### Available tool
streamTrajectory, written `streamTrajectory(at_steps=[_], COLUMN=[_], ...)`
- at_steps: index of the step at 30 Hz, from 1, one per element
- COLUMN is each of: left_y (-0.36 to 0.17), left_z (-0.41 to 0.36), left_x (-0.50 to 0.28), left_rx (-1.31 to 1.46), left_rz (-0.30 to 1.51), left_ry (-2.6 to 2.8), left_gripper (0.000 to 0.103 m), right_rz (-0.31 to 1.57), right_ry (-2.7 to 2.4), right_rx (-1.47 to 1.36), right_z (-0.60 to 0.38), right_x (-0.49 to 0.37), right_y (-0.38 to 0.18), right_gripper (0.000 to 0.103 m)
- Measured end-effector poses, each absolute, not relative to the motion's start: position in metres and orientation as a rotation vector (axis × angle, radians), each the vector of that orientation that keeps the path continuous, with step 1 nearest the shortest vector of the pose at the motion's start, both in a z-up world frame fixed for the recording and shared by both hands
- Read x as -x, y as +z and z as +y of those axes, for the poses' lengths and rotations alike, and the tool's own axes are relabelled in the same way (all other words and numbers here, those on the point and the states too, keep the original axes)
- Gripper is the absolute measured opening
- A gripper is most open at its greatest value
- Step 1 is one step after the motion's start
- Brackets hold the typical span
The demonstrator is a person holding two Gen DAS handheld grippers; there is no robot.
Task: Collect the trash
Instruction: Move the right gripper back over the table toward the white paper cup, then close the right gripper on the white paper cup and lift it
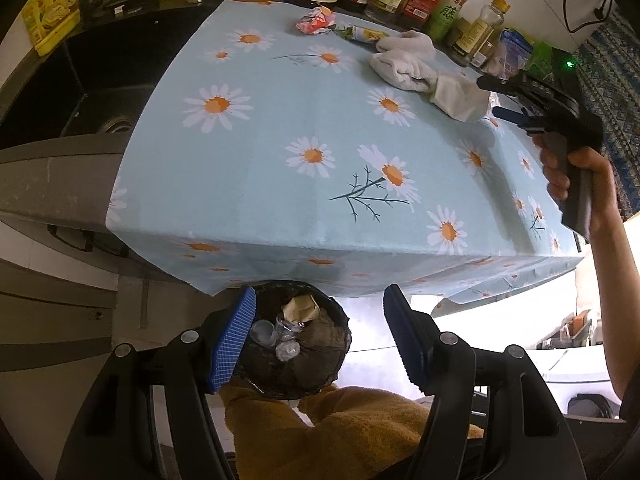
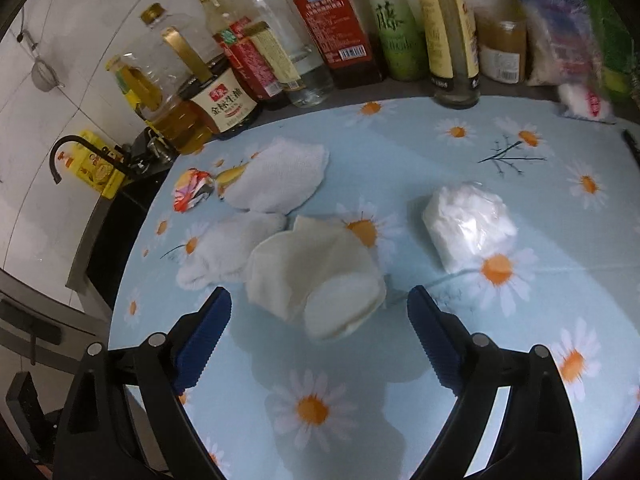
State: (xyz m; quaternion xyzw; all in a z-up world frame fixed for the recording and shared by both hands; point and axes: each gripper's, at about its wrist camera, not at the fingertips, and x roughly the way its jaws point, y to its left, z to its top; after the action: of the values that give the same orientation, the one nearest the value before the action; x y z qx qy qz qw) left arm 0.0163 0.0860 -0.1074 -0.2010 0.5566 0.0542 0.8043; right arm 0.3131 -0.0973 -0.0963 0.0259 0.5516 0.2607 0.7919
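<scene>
- The left gripper [image 1: 320,336] points steeply down, jaws partly apart, nothing between its blue pads [image 1: 234,340].
- The right gripper [image 2: 320,336] tilts down, jaws wide apart and empty.
- In the left wrist view the right gripper [image 1: 494,98] shows from the side, its grip in a bare hand [image 1: 572,172], the forearm running down the frame's right edge.

home kitchen. black sink [image 1: 80,92] with black faucet [image 2: 70,152] beside the table [image 1: 280,200], which has a blue daisy cloth. row of sauce and oil bottles [image 2: 340,32] along the tiled wall [image 2: 52,32], strainer [image 2: 42,74] hanging there. small bin [image 1: 304,344] on the floor below the table edge.
</scene>
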Motion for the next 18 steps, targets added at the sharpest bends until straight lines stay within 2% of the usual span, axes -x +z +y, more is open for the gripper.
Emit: streamTrajectory(at_steps=[5,10,12,15,18], left_y=[-0.105,-0.102,-0.101,-0.1,-0.101], left_z=[0.089,0.093,0.093,0.093,0.091], left_x=[-0.019,-0.023,-0.025,-0.029,-0.036], left_rx=[0.427,0.432,0.427,0.429,0.427], left_rz=[1.186,1.183,1.182,1.175,1.177], left_ry=[0.129,0.139,0.141,0.139,0.132], left_gripper=[0.064,0.064,0.064,0.064,0.064], right_rz=[1.194,1.193,1.187,1.19,1.181], right_ry=[0.58,0.626,0.634,0.66,0.669], right_rx=[-0.056,-0.03,-0.035,-0.063,-0.091], right_z=[-0.095,-0.088,-0.088,-0.09,-0.096], right_x=[-0.327,-0.325,-0.323,-0.32,-0.316], right_y=[-0.114,-0.118,-0.118,-0.118,-0.114], right_gripper=[0.087,0.066,0.065,0.056,0.056])
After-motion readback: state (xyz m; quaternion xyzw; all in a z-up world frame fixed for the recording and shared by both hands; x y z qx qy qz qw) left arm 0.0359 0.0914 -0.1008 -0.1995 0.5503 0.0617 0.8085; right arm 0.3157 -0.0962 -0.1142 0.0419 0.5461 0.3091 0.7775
